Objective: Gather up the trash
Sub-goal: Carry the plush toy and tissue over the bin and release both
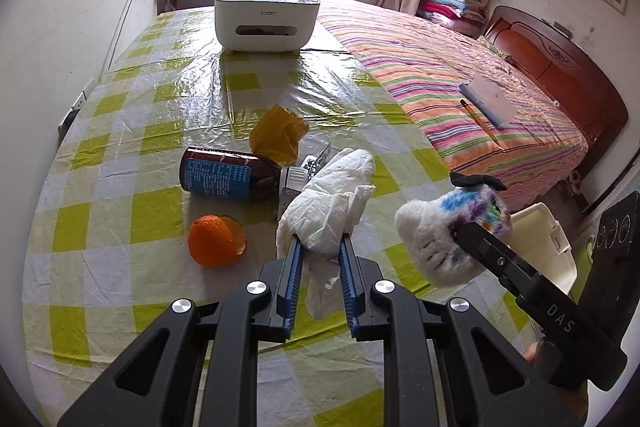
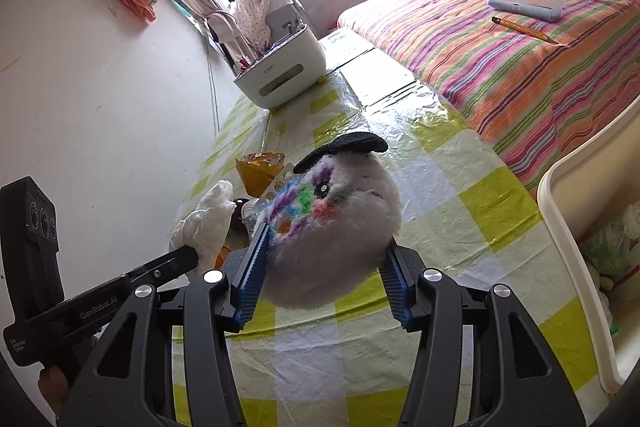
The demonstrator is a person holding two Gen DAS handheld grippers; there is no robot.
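Note:
My left gripper point(image 1: 320, 241) is shut on a crumpled white tissue point(image 1: 332, 203) above the checked table; the tissue also shows in the right wrist view point(image 2: 208, 219). My right gripper point(image 2: 324, 239) is shut on a fluffy white plush ball point(image 2: 340, 243) with coloured marks and a black cap, held above the table; it shows in the left wrist view point(image 1: 452, 235) at the right. On the table lie a dark bottle point(image 1: 228, 179) on its side, a yellow wrapper point(image 1: 280, 135), an orange point(image 1: 214, 245) and a foil blister pack point(image 1: 316, 163).
A white bin point(image 2: 568, 227) with trash inside stands off the table's right edge, also in the left wrist view point(image 1: 548, 247). A white organiser box point(image 1: 266, 23) with pens stands at the table's far end. A striped bed point(image 1: 460, 87) with a case and pencil lies right.

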